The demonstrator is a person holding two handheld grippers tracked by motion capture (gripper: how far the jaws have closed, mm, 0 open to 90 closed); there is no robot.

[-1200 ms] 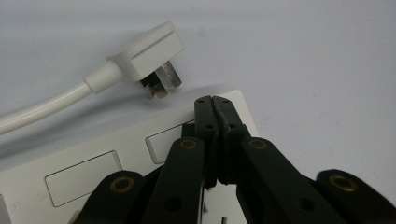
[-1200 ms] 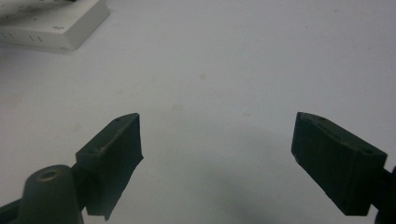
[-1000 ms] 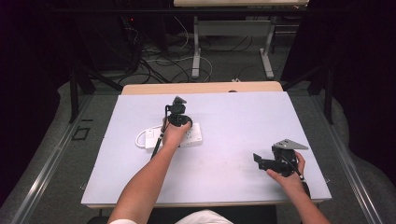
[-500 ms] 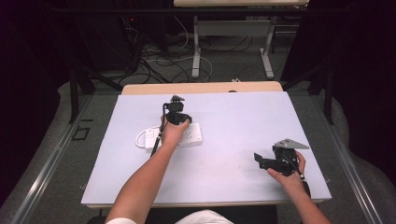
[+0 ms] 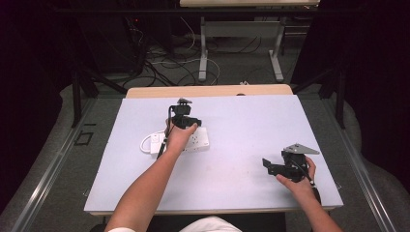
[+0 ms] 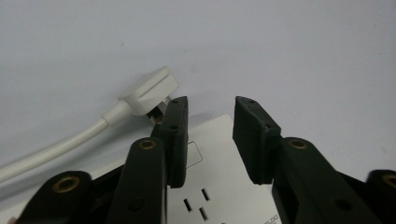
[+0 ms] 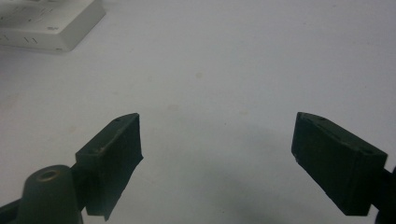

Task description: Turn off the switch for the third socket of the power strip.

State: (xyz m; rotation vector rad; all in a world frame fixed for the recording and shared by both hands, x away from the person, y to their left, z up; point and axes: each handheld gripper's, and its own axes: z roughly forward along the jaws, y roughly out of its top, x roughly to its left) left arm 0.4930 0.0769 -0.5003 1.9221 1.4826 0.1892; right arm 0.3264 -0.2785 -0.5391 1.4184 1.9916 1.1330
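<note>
pale lavender table top (image 5: 241, 121) with a wooden edge at the far side, tangle of cables (image 5: 159, 58) on the grey floor behind, white desk legs (image 5: 203, 53) back there

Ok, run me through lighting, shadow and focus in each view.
High view: white table evenly lit, surroundings nearly black, frame slightly soft. Left gripper view: white plug fairly sharp, power strip slightly softer, no glare. Right gripper view: soft shadow on the table at the bottom, power strip corner at top left pale and blurred.
</note>
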